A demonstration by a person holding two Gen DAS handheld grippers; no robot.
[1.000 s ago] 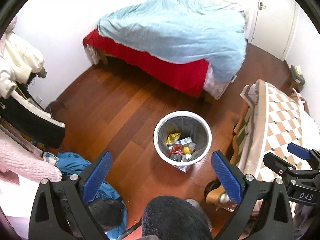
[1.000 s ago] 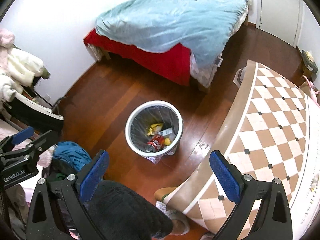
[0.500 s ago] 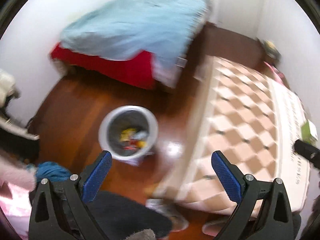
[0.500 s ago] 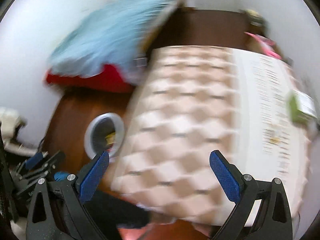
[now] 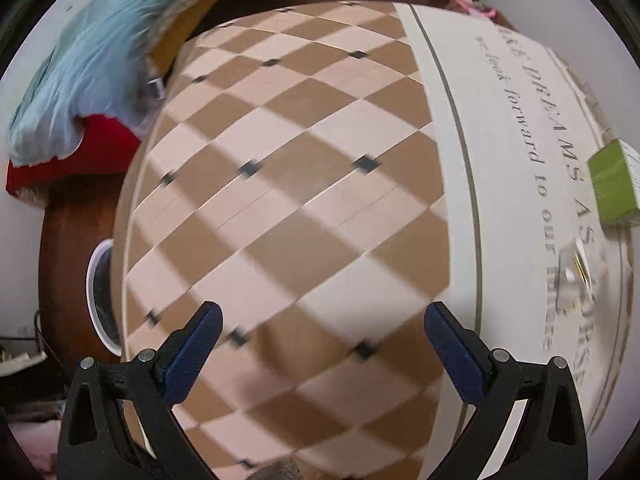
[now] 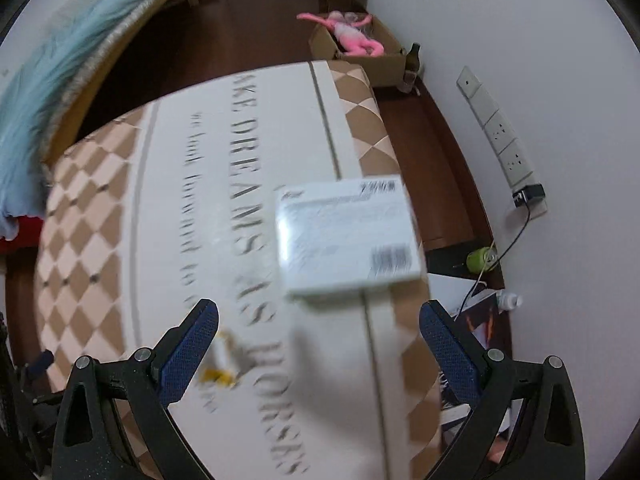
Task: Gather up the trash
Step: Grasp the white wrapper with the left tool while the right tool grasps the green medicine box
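A white box with barcodes (image 6: 348, 236) lies on the checkered table cloth (image 6: 168, 216); its green side (image 5: 614, 182) shows at the right edge of the left wrist view. A crumpled clear wrapper with yellow bits (image 5: 576, 276) lies below it, also seen as the wrapper (image 6: 222, 364) by my right gripper's left finger. My right gripper (image 6: 318, 344) hangs open just short of the box. My left gripper (image 5: 320, 344) is open over the brown and cream checks (image 5: 280, 200), empty. The white trash bin (image 5: 98, 300) peeks out past the table's left edge.
A bed with a light blue duvet (image 5: 84, 68) and red sheet (image 5: 60, 152) stands at the upper left. Right of the table are a cardboard box with a pink toy (image 6: 352, 36), a wall power strip (image 6: 504, 136), a green can (image 6: 480, 260) and magazines on the floor.
Both grippers have swung right, away from the trash bin and over the table. The box and wrapper have come into view; the bin has slid to the left edge.
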